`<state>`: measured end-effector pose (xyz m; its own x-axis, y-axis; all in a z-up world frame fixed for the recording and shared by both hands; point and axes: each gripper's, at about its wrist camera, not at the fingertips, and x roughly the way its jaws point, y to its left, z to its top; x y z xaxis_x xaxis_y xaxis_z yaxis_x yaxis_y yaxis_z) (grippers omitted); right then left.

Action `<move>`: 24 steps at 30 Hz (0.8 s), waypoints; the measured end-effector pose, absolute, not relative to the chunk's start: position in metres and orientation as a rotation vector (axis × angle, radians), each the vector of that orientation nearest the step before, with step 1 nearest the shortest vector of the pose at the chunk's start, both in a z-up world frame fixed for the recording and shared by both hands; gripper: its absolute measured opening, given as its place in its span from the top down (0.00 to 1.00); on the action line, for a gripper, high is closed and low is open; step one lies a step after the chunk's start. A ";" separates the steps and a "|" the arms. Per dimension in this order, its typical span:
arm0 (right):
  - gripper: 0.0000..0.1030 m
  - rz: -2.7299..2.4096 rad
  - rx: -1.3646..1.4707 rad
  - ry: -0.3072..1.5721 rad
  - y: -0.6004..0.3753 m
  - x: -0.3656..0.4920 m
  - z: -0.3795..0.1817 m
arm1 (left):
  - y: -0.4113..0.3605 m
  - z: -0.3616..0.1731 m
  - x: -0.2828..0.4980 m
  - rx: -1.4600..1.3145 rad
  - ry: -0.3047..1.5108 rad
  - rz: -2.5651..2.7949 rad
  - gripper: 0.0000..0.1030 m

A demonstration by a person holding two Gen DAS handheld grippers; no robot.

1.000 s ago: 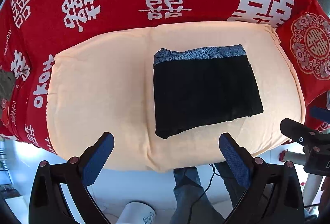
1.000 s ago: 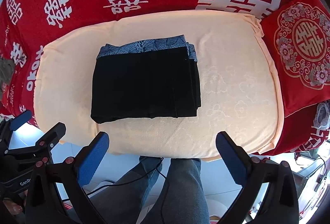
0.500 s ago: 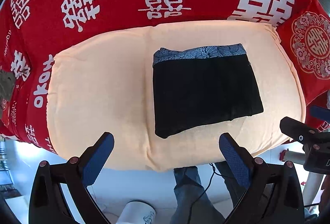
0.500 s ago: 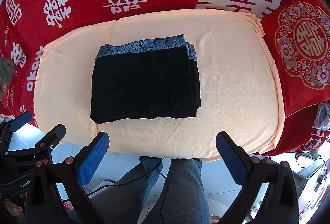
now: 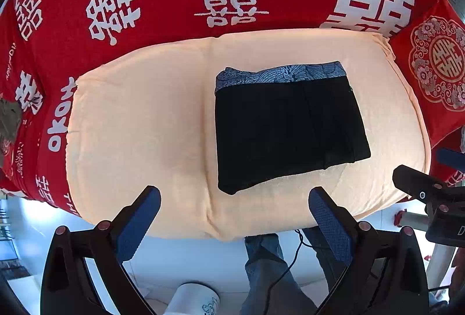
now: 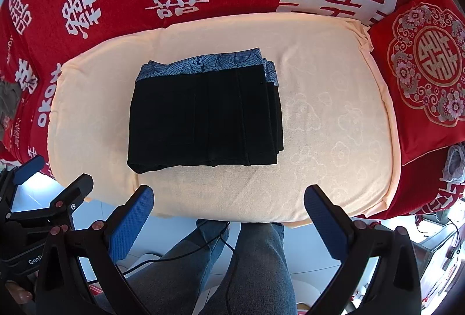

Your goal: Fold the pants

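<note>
hovering side by side off the cushion's [image 5: 139,117] near edge, left gripper [image 5: 234,206] and right gripper [image 6: 228,203] both gaped wide, clear of the folded pants [image 6: 203,117].

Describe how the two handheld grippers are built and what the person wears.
The left gripper and right gripper each have black frames with round rivets and two fingers faced with blue textured pads. The person wears blue jeans; a thin black cable crosses them.
</note>
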<state>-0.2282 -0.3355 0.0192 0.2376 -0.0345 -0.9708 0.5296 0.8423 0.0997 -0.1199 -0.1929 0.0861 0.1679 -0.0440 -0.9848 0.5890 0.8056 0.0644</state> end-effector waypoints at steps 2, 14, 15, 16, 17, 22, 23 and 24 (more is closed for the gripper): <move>0.00 -0.406 0.458 1.282 -0.335 -0.228 0.019 | -0.193 0.086 -0.120 0.494 1.338 -0.477 0.01; 0.00 -0.405 0.456 1.284 -0.336 -0.227 0.019 | -0.194 0.088 -0.119 0.493 1.339 -0.475 0.01; 0.00 -0.405 0.455 1.285 -0.336 -0.227 0.018 | -0.194 0.087 -0.119 0.491 1.341 -0.476 0.01; 0.00 -0.405 0.454 1.286 -0.336 -0.227 0.019 | -0.194 0.087 -0.118 0.489 1.343 -0.476 0.01; 0.00 -0.405 0.455 1.286 -0.336 -0.227 0.019 | -0.193 0.087 -0.118 0.488 1.343 -0.477 0.01; 0.00 -0.403 0.452 1.287 -0.336 -0.226 0.018 | -0.193 0.086 -0.118 0.487 1.339 -0.473 0.01; 0.00 -0.403 0.452 1.288 -0.336 -0.226 0.017 | -0.193 0.086 -0.117 0.488 1.339 -0.474 0.01; 0.00 -0.404 0.452 1.288 -0.336 -0.226 0.018 | -0.193 0.086 -0.117 0.487 1.339 -0.475 0.01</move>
<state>-0.2263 -0.3358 0.0175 0.2324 -0.0354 -0.9720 0.5258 0.8453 0.0950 -0.1175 -0.1926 0.0861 0.1670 -0.0461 -0.9849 0.5849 0.8088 0.0613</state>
